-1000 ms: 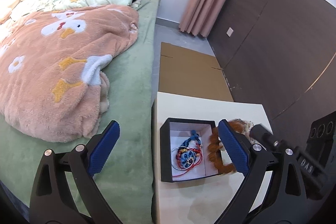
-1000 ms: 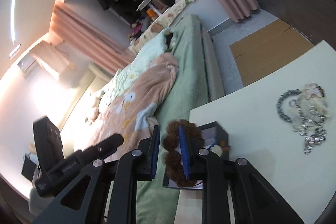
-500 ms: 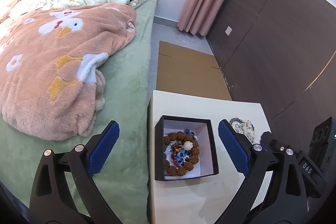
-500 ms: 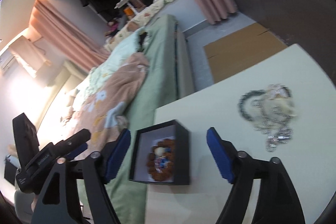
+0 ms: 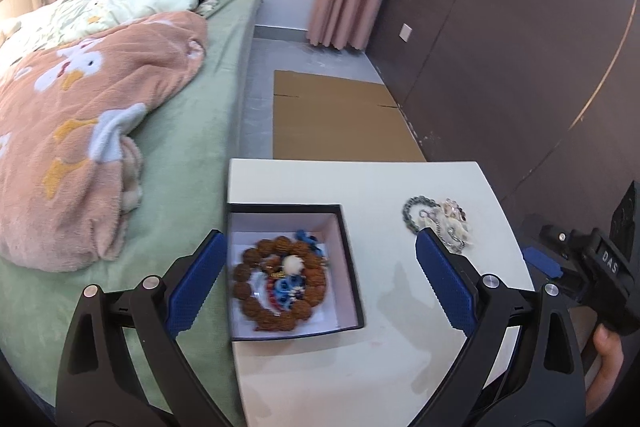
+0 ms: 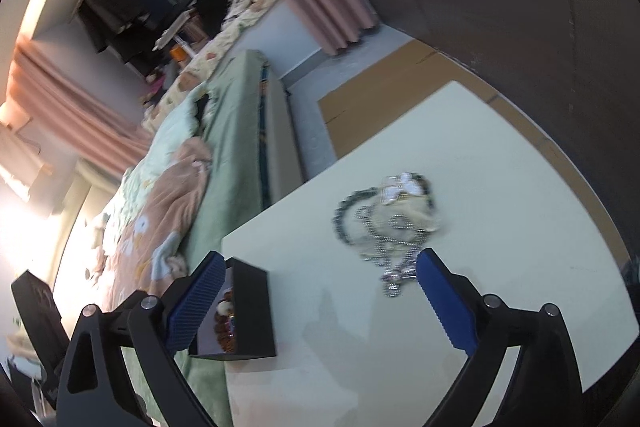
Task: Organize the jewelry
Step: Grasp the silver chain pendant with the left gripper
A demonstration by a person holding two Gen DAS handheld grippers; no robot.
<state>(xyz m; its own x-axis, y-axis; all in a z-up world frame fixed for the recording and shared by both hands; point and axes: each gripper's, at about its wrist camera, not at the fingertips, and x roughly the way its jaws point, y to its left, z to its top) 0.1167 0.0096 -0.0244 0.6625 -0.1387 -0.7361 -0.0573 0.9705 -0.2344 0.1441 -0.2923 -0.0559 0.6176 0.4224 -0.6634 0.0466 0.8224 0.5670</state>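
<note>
Lying coiled in black box [image 5: 344, 267]: brown bead bracelet [image 5: 280, 287] | right gripper [image 6: 316, 303] opening, empty | left gripper [image 5: 316, 283] spread, empty

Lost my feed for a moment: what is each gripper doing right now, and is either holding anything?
Left gripper: open, holding nothing, box between its fingers.
Right gripper: jaws opening, wide apart, nothing between them.

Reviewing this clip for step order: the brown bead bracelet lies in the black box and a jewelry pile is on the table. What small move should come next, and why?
Probably the right gripper should ease forward over the tangled pile of chains and beads. Its jaws are opening with nothing between them, and the pile lies just ahead, by its right finger. The black box already holds the brown bead bracelet.
</note>
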